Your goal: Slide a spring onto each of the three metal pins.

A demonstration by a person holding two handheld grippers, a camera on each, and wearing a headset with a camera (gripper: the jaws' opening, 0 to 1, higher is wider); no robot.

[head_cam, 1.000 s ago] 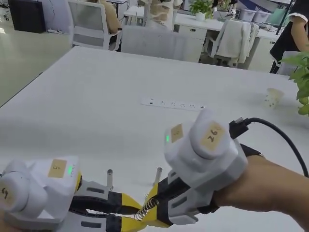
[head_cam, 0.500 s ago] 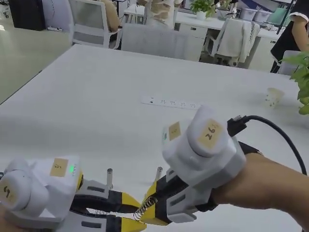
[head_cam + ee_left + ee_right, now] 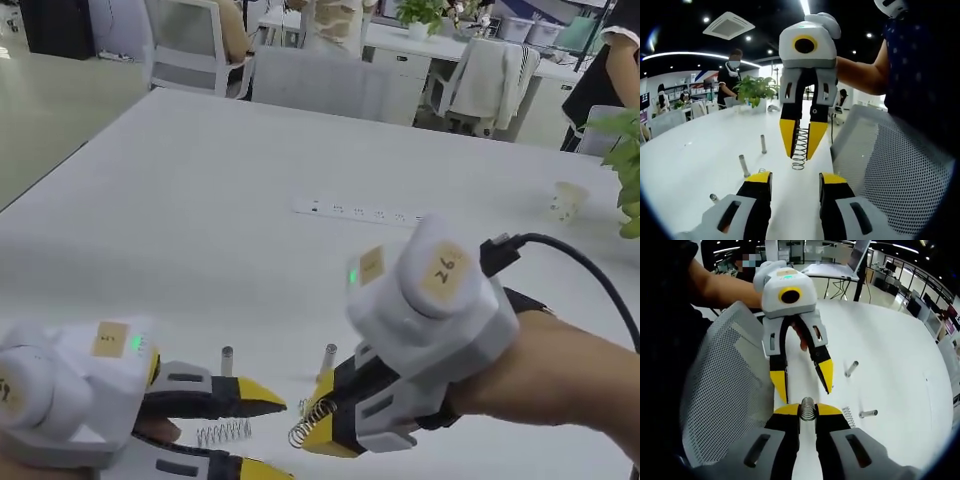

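One short grey metal pin upright on the white tabletop, second pin upright to its right, coil spring lying flat near the first pin's foot, second spring tilted, pinched in the right claw, close beside the second pin.

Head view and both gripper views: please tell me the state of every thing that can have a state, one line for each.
Left gripper: open, holding nothing.
Right gripper: shut on the held spring.
Held spring: clamped, lifted off the table, on no pin.
Loose spring: lying flat on the table.
Far pin: upright, bare.
Middle pin: upright, bare.
Near pin: bare, seems upright.
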